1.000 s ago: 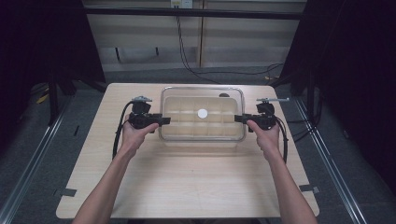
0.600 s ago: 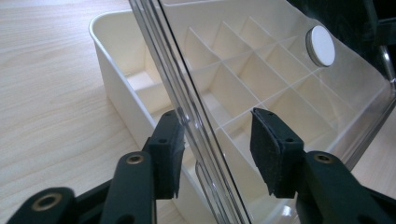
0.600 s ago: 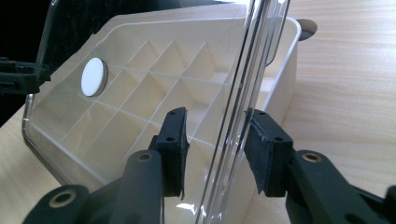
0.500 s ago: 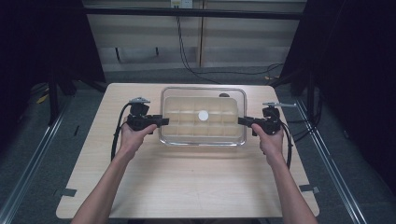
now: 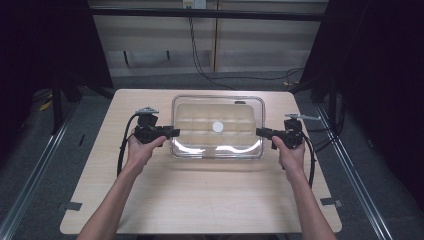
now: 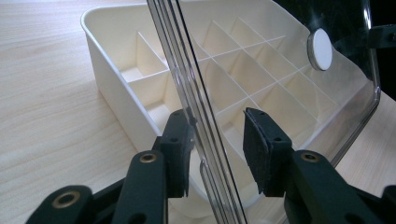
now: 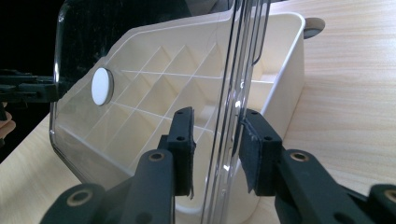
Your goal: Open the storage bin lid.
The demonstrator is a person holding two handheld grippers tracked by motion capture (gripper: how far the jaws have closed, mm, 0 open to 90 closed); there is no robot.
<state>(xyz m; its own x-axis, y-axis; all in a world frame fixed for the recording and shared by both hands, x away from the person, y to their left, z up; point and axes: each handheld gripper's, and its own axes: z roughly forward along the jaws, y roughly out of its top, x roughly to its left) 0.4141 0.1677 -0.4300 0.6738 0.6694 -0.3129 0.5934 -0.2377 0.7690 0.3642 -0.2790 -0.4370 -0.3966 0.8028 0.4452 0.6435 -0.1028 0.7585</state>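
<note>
A cream box [image 5: 218,142] split into several compartments sits mid-table under a clear lid [image 5: 190,107] that has a white round knob [image 5: 218,127]. My left gripper [image 5: 174,133] is at the lid's left end and my right gripper [image 5: 260,132] at its right end. In the left gripper view the lid's rim [image 6: 187,70] runs between the jaws of the left gripper [image 6: 217,140], with a gap on one side. In the right gripper view the rim [image 7: 243,56] likewise stands between the jaws of the right gripper [image 7: 216,140]. Both pairs of jaws have just been closing around the rim.
The wooden table [image 5: 210,200] has bare room in front of the box and to both sides. A small grey disc [image 7: 314,25] lies on the table beyond the box. Cables [image 5: 120,150] trail from both grippers. Dark floor and rails surround the table.
Both hands have stayed at the lid's two ends and sunk only slightly toward the near side. The box has not shifted.
</note>
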